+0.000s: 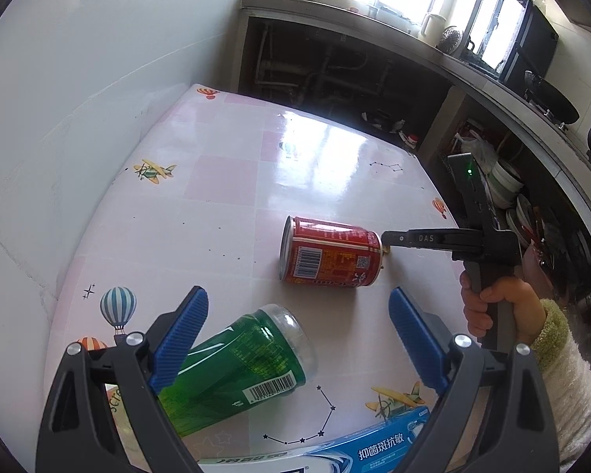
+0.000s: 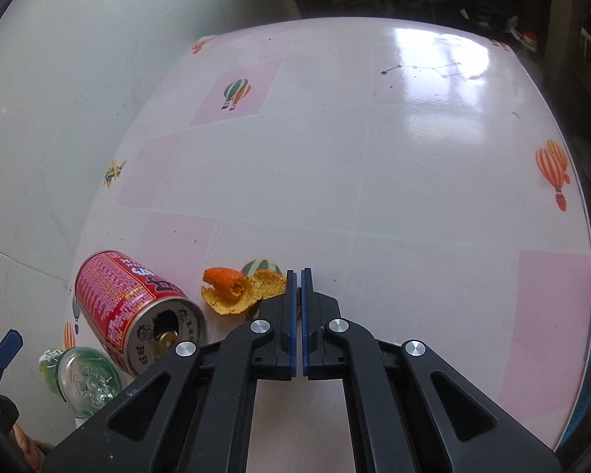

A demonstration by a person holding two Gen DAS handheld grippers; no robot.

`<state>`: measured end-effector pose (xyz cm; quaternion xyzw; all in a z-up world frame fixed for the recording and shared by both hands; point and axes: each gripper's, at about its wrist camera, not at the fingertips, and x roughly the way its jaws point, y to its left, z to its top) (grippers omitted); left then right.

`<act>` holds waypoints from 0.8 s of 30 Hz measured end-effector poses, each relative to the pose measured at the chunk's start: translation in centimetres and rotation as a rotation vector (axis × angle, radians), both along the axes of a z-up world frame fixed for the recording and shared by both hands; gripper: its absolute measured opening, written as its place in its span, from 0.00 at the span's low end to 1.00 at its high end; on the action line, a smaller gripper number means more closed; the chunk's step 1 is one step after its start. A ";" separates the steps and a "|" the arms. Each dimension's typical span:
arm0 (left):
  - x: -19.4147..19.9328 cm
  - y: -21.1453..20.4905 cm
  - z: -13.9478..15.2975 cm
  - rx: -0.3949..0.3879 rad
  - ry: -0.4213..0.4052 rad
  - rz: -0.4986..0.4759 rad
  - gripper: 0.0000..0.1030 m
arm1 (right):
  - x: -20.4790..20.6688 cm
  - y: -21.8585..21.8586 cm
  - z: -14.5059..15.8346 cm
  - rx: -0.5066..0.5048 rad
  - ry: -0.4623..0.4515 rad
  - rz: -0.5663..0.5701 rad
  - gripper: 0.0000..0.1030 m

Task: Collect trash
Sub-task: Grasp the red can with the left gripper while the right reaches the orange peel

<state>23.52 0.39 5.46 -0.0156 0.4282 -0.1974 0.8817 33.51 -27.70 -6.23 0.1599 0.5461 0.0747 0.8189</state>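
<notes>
While orange peel (image 2: 236, 289) shows only rightward, toothpaste box (image 1: 335, 447) leftward.

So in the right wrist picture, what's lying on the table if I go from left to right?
Green bottle → red can → orange peel → the right tongs, shut on the peel's edge. Beyond that, only the table itself.

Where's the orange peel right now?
In the right wrist view, the orange peel lies on the table, just right of the red can, at the right gripper's closed fingertips.
</notes>
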 end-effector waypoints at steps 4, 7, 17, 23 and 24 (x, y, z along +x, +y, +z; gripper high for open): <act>-0.1 -0.9 0.0 0.002 -0.001 -0.010 0.88 | -2.3 -1.9 -0.1 0.015 0.006 -0.040 0.00; 0.2 -2.0 0.1 0.029 -0.011 -0.029 0.88 | -4.8 -3.7 0.0 0.020 0.008 -0.075 0.00; 1.1 -9.9 -1.3 0.409 -0.165 -0.306 0.88 | -15.3 -8.4 0.0 0.058 0.003 -0.189 0.00; 2.6 -14.3 -5.8 0.772 -0.232 -0.612 0.88 | -17.1 -9.3 -0.1 0.076 0.003 -0.215 0.00; 2.9 -14.7 -6.3 0.806 -0.234 -0.638 0.88 | -17.2 -9.4 -0.1 0.081 0.002 -0.218 0.00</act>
